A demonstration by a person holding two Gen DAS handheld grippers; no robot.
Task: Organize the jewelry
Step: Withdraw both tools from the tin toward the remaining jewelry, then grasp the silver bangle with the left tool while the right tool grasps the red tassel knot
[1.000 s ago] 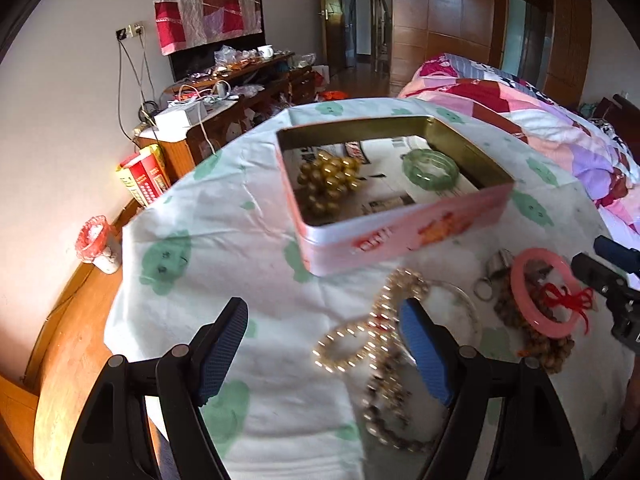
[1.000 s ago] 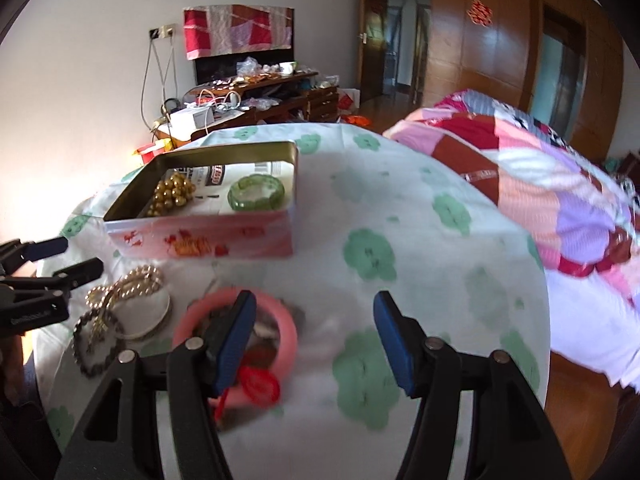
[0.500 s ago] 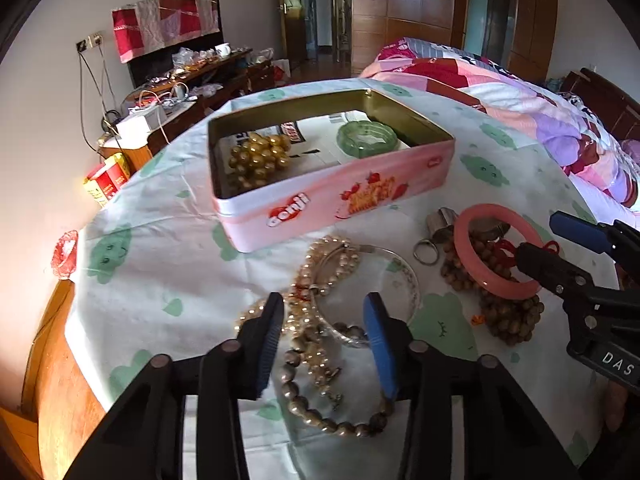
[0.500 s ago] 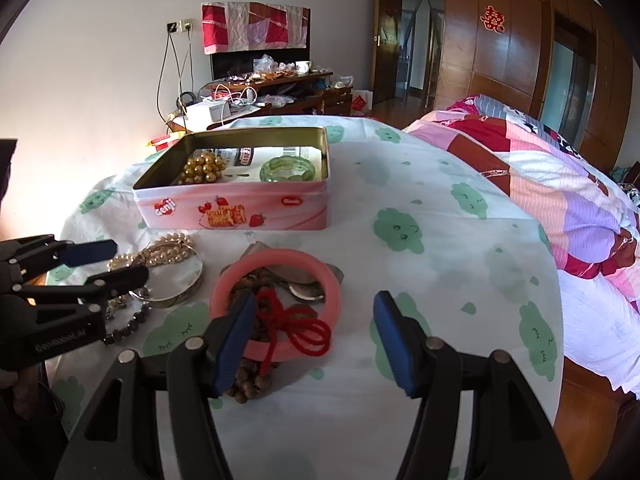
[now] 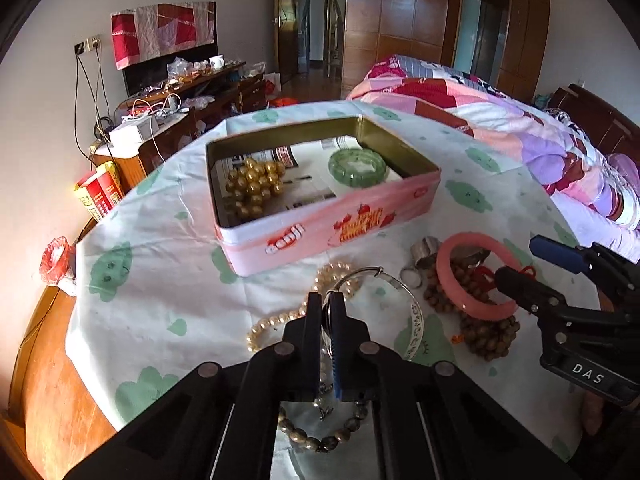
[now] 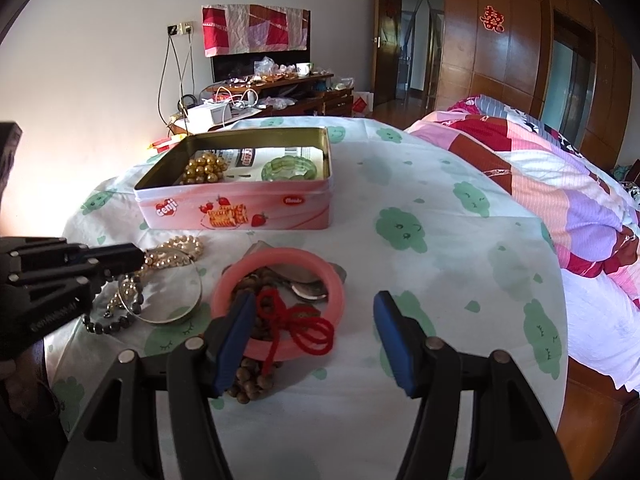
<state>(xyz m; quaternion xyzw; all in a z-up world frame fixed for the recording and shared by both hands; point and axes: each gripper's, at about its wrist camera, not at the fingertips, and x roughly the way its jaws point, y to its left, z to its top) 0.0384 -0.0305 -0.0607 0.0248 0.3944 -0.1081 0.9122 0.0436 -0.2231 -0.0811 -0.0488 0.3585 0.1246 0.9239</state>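
Before the pink tin (image 5: 320, 232), the left gripper (image 5: 329, 300) pinches a thin silver bangle (image 5: 416, 312); the right gripper (image 6: 316, 320) gapes over a pink bangle (image 6: 320, 264).

Inside the pink tin (image 5: 320, 236) ahead of the grippers lie 2 pieces: 1 gold bead cluster (image 5: 254, 186) and 1 green bangle (image 5: 357, 168). On the cloth nearer the tools sit 1 pink bangle (image 6: 277, 306), 1 silver bangle (image 5: 404, 304), 1 pearl strand (image 5: 280, 320), 1 dark bead bracelet (image 5: 320, 438), 1 brown bead string (image 5: 486, 334) and 1 red cord (image 6: 304, 322). There are 2 grippers.
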